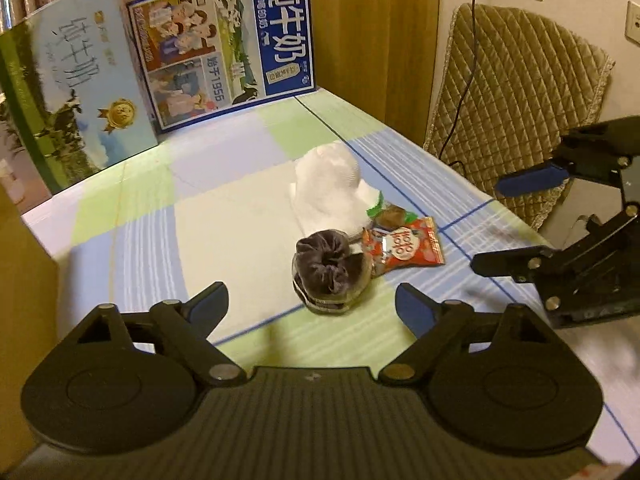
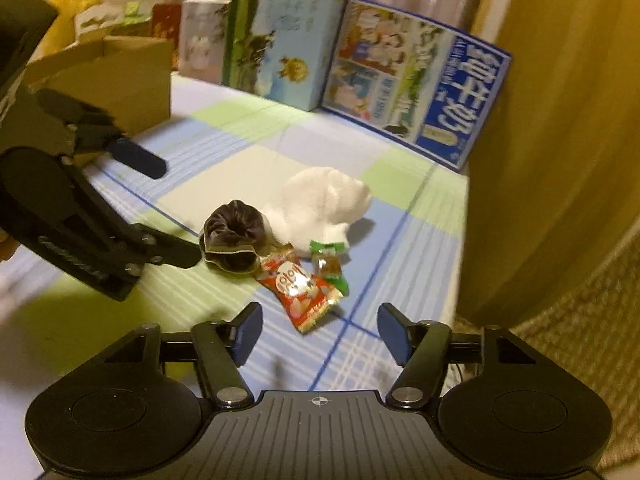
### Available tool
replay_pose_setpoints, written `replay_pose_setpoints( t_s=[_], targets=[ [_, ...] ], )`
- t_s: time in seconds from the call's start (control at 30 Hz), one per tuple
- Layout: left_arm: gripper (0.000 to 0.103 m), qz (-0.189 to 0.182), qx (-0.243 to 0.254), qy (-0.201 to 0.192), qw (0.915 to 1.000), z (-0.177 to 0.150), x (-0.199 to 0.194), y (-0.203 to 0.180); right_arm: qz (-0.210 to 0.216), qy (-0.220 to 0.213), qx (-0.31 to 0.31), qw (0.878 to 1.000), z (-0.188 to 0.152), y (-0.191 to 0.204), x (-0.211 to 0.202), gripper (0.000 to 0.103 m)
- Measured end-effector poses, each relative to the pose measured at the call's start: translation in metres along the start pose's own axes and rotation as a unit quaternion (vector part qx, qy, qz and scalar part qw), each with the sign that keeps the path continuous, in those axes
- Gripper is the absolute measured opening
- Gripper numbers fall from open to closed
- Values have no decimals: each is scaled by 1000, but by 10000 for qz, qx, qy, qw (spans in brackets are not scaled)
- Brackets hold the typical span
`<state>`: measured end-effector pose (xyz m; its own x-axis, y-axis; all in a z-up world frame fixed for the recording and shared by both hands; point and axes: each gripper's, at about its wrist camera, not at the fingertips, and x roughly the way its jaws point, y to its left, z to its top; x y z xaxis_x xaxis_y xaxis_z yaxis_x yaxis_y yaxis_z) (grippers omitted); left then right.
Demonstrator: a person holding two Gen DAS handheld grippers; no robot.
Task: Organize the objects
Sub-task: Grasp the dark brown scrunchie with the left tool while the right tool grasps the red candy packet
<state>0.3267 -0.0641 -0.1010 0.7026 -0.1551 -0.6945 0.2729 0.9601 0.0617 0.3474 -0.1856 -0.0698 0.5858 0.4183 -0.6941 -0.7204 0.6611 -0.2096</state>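
A rolled dark sock lies on the checked tablecloth. Behind it sits a bunched white sock. A red snack packet and a small green-ended candy wrapper lie beside them. My left gripper is open just short of the dark sock, nothing between its fingers. My right gripper is open above the table edge near the red packet, also empty.
Two milk cartons, a pale green-blue one and a blue one, stand at the back. A cardboard box stands at the left. A quilted chair and a yellow curtain border the table's right side.
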Motion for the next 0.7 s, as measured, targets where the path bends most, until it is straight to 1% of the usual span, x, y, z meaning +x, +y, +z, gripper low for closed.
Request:
replay_pose_setpoints(
  t_s=[0.07, 0.1, 0.2, 0.27, 0.3, 0.37, 0.43, 0.47, 0.5, 0.53, 0.63, 0.7],
  targets=[
    [78, -23, -97, 43, 9999, 1, 11, 3, 37, 17, -223, 9997, 1, 0, 14, 57],
    [77, -49, -123, 33, 9999, 2, 15, 5, 85, 18, -337, 9994, 2, 1, 20, 57],
    [75, -156, 28, -24, 9999, 3, 24, 5, 130, 13, -762, 9970, 5, 7, 34, 56],
    [71, -201, 126, -14, 9997, 3, 29, 5, 184, 21, -977, 9950, 6, 10, 44, 55],
    [69, -237, 131, 0, 9996, 2, 31, 5, 189, 38, -1090, 9938, 6, 12, 48, 53],
    [61, -306, 95, 42, 9995, 2, 36, 7, 213, 88, -1329, 9909, 6, 16, 58, 49],
    [55, -356, 60, 59, 9993, 2, 39, 7, 272, 91, -1450, 9890, 6, 18, 63, 43],
    [53, -398, 41, 55, 9992, 1, 40, 8, 290, 96, -1428, 9893, 6, 17, 64, 40],
    [50, -429, 47, 57, 9991, 1, 40, 8, 303, 128, -1364, 9901, 6, 17, 65, 32],
    [45, -431, 53, 74, 9990, 1, 41, 8, 299, 157, -1321, 9907, 6, 18, 65, 28],
    [33, -483, -6, 162, 9987, -1, 40, 8, 247, 278, -995, 9943, 3, 20, 58, 25],
    [30, -492, -18, 208, 9986, -5, 34, 6, 205, 450, -485, 9976, 2, 21, 50, 24]
  ],
)
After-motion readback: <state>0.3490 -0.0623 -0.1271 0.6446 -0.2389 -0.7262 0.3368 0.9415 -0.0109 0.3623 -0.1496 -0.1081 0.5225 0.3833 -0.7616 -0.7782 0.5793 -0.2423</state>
